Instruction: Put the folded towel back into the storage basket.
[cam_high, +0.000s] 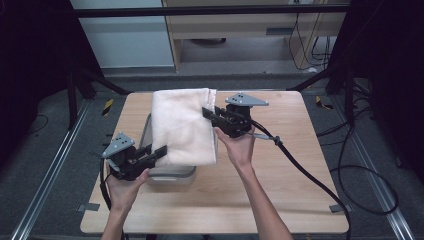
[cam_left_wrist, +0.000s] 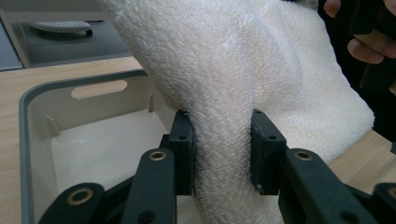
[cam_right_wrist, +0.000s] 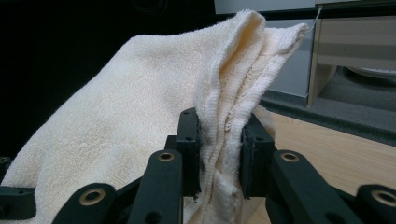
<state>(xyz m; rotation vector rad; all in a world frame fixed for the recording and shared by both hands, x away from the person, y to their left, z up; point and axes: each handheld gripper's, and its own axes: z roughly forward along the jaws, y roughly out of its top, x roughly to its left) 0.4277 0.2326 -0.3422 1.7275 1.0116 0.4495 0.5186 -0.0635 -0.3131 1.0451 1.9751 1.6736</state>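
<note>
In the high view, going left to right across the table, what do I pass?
left gripper → grey bin → folded cream towel → right gripper → black cable trailing off the table's right side.

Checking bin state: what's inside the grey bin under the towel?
The uncovered part of the grey bin shows a bare white floor. The folded towel, held by the left gripper and right gripper, hides the rest.

I see a light wooden table (cam_high: 290, 170) on grey floor (cam_high: 45, 150), a wooden cabinet (cam_high: 250, 25) behind, cables (cam_high: 370, 175) trailing right, dark surroundings.
</note>
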